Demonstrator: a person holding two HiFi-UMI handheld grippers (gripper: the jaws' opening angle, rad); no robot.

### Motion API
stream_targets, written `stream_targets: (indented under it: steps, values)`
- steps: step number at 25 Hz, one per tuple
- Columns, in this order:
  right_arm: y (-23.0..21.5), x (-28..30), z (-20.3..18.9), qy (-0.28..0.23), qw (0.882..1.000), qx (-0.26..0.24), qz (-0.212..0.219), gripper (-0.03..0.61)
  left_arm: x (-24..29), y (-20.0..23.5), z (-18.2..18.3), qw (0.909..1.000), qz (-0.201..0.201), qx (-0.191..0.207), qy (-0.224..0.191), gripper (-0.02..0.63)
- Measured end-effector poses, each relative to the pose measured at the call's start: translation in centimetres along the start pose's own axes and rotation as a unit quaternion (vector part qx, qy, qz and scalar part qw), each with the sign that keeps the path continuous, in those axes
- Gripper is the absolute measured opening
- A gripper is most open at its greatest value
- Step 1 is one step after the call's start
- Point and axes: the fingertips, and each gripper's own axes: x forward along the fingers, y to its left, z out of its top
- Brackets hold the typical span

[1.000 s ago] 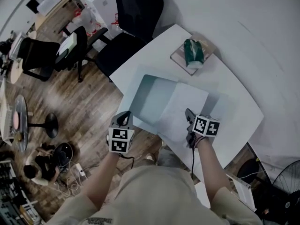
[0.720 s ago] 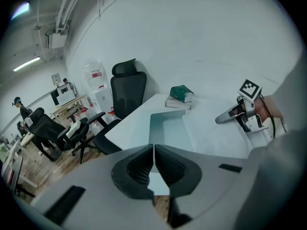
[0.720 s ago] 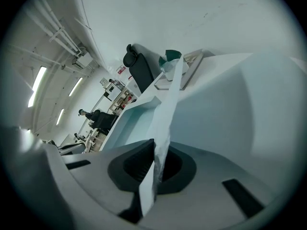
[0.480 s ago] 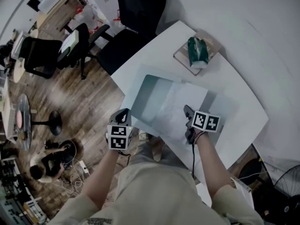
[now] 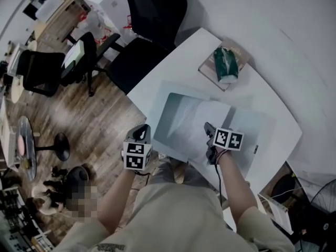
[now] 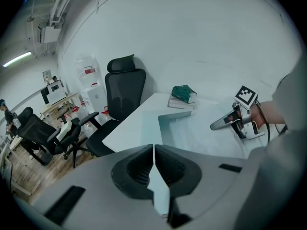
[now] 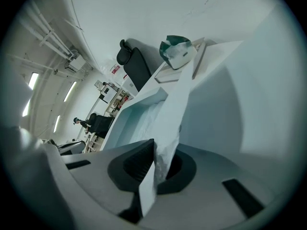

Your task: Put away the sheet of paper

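A white sheet of paper [image 5: 205, 121] lies partly inside a translucent bluish folder [image 5: 169, 115] on the white table [image 5: 273, 140]. My right gripper [image 5: 209, 132] is shut on the paper's near edge; in the right gripper view the sheet [image 7: 178, 104] runs from the jaws [image 7: 154, 166] toward the folder's open mouth [image 7: 136, 114]. At the table's near left edge my left gripper [image 5: 140, 134] is shut on the thin edge of the folder [image 6: 189, 128], which shows as a pale strip between its jaws [image 6: 154, 150]. The right gripper [image 6: 225, 122] appears in the left gripper view.
A book with a green packet on it [image 5: 226, 65] lies at the table's far end. A black office chair [image 5: 153, 14] stands beyond the table's far left edge, and more chairs [image 5: 50, 67] stand on the wooden floor to the left.
The paper has slid leftward, deeper into the folder, with the right gripper following it. The left gripper has kept its hold at the folder's edge.
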Motion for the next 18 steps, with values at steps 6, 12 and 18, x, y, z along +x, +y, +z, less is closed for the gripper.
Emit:
stream_targets:
  steps: [6,12,18]
  values:
    - [2.2,2.8,-1.2,0.02,1.0,-0.006,-0.01,0.023,1.0,1.4,0.8,0.9994,-0.034,0.005,0.0,0.028]
    - [4.2,5.5,-0.7,0.021,1.0,-0.01,-0.013,0.023,1.9,3.2,1.2,0.9982,-0.059,0.001,0.004,0.028]
    - [6.1,8.2,-0.7,0.036,0.999,-0.002,0.002,0.023,2.7,5.4,1.1,0.9972,-0.074,0.003,0.009,0.028]
